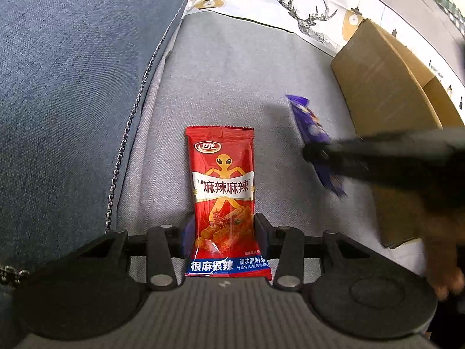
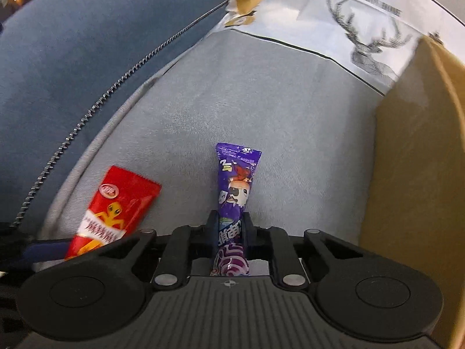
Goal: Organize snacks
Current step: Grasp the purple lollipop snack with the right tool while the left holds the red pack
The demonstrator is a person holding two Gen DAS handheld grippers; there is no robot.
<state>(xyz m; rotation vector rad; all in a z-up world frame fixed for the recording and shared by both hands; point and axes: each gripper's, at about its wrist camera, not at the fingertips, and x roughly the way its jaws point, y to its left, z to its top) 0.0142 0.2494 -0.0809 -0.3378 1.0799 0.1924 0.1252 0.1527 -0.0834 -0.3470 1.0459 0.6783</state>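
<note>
Grey sofa seat (image 1: 221,81) below you, your left hand-held gripper (image 1: 222,226) clamps red packet (image 1: 222,180), your right hand-held gripper (image 2: 229,226) pinches purple packet (image 2: 237,186), box (image 1: 386,87) beside.

Light is soft and even, with faint shadows on the grey cushion (image 1: 232,87). Both views bend strongly toward dark rounded corners. In the left wrist view the red packet (image 1: 223,192) is sharp; the purple packet (image 1: 314,136) and right gripper (image 1: 308,152) smear. The right wrist view is softer, its deer-print cloth (image 2: 363,29) blurred.

You see a grey cushion (image 1: 232,72), a blue cushion (image 1: 72,72) with a zipper (image 1: 139,87), and a deer-print cloth (image 1: 290,0) behind.
</note>
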